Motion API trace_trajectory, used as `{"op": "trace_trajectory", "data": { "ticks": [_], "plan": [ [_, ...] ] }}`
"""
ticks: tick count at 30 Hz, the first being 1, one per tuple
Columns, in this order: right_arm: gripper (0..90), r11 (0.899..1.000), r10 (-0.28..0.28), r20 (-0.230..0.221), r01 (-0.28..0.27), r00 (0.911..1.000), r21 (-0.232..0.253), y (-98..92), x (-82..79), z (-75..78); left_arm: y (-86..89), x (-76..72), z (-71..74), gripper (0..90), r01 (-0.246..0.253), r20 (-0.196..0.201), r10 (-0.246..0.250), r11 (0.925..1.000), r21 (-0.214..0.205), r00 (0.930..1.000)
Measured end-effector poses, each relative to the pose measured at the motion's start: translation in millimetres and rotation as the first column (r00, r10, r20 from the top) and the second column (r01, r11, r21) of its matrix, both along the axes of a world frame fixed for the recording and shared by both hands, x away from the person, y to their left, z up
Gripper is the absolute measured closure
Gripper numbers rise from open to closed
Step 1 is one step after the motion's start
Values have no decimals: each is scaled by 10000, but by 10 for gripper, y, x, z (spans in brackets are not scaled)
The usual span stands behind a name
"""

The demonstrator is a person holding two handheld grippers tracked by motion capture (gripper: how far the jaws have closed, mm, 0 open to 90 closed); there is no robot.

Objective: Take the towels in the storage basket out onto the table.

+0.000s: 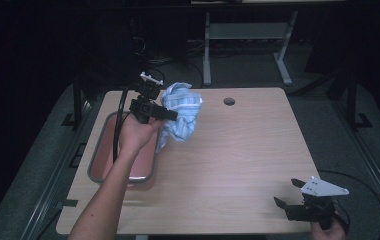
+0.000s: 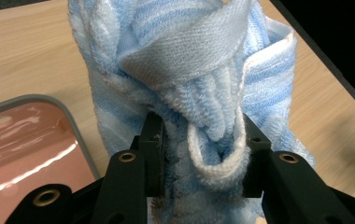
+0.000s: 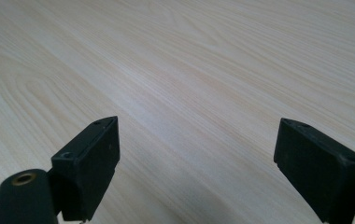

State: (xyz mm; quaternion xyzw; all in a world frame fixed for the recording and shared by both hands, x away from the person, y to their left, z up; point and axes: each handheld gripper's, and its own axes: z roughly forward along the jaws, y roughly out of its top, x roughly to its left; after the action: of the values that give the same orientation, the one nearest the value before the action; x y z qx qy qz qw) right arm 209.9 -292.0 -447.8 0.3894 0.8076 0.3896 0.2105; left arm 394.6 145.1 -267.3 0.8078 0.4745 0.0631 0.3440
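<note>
My left forearm (image 1: 105,195) reaches from bottom left of high view up toward upper centre-left. My left hand (image 1: 134,134) wraps left gripper (image 1: 170,115), raised, jaws pointing right, clamped on bunched cloth (image 2: 199,88). My right hand (image 1: 328,231) sits at bottom right edge of frame, mostly cut off. Right gripper (image 1: 288,192) low, jaws spread wide, nothing between them, pointing left.

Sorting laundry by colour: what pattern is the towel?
Light blue and white stripes on the towel, clearest in the left gripper view.
</note>
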Motion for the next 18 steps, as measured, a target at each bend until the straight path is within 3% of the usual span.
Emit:
{"op": "trace_trajectory", "data": {
  "ticks": [18],
  "plan": [
    [137,10000,54,-120,-54,9999,-22,24,11,-12,-344,82,-65,619,558,-167,-556,9984,133,9983]
  ]
}}
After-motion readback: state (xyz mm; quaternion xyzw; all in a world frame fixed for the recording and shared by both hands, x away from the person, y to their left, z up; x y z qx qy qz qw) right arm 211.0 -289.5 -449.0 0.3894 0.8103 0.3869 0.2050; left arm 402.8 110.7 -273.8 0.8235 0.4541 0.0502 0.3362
